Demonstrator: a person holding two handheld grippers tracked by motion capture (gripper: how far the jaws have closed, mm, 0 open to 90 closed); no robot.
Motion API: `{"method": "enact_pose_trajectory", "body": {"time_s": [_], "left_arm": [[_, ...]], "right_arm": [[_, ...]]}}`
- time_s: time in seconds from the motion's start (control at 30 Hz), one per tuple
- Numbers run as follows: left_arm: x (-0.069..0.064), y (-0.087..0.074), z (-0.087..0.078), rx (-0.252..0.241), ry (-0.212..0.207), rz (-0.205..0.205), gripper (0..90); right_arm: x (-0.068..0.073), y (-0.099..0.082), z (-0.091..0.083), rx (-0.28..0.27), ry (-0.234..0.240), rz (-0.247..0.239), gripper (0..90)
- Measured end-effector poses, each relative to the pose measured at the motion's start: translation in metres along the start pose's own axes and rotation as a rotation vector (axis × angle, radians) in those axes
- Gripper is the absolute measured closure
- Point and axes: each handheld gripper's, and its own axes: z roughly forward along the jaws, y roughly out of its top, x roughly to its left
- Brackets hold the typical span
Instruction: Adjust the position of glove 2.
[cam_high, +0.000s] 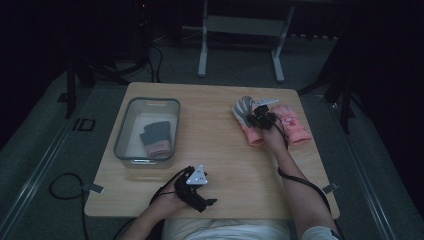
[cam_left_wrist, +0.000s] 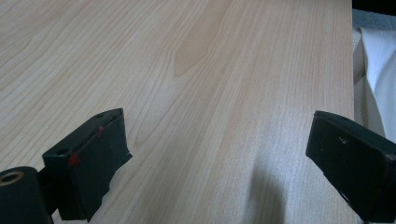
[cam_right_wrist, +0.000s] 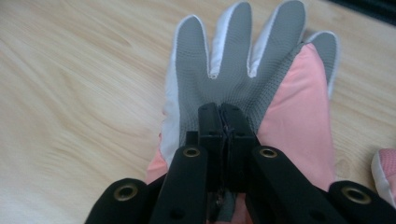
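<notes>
A pink glove with a grey palm lies palm up on the wooden table, at the back right. My right gripper rests on its palm, jaws pressed together with a fold of the grey fabric pinched between them; in the high view it sits over that glove. A second pink glove lies just to the right. My left gripper hovers near the table's front edge, open over bare wood with nothing between its jaws.
A clear plastic bin stands at the left of the table with a grey-and-pink glove inside. The person's white clothing is just past the table's front edge. Cables trail from both grippers.
</notes>
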Motion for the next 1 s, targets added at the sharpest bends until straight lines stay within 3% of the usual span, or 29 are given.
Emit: {"method": "enact_pose_trajectory", "body": {"time_s": [0.33, 0.53, 0.7, 0.73, 0.87, 0.9, 1.0], "left_arm": [[0.0, -0.001, 0.0, -0.007, 0.008, 0.0, 5.1], [0.0, -0.003, 0.0, -0.002, 0.016, 0.007, 5.1], [0.001, -0.004, 0.0, 0.0, 0.024, 0.012, 5.1], [0.001, -0.004, 0.0, 0.002, 0.028, 0.016, 5.0], [0.002, -0.004, 0.0, -0.004, 0.027, 0.012, 5.0], [0.002, -0.004, 0.001, -0.003, 0.027, 0.013, 5.0], [0.001, -0.004, 0.0, 0.0, 0.035, 0.024, 4.7]], "right_arm": [[0.044, 0.018, -0.074, -0.146, -0.051, 0.118, 88.5], [0.077, 0.011, -0.104, -0.169, -0.064, 0.202, 88.5], [0.095, -0.001, -0.107, -0.13, -0.087, 0.231, 88.5], [0.104, -0.011, -0.101, -0.093, -0.124, 0.248, 88.5], [0.115, -0.02, -0.091, -0.063, -0.133, 0.272, 88.5], [0.12, -0.024, -0.083, -0.055, -0.134, 0.297, 88.5], [0.13, -0.024, -0.068, -0.028, -0.137, 0.279, 88.4]]}}
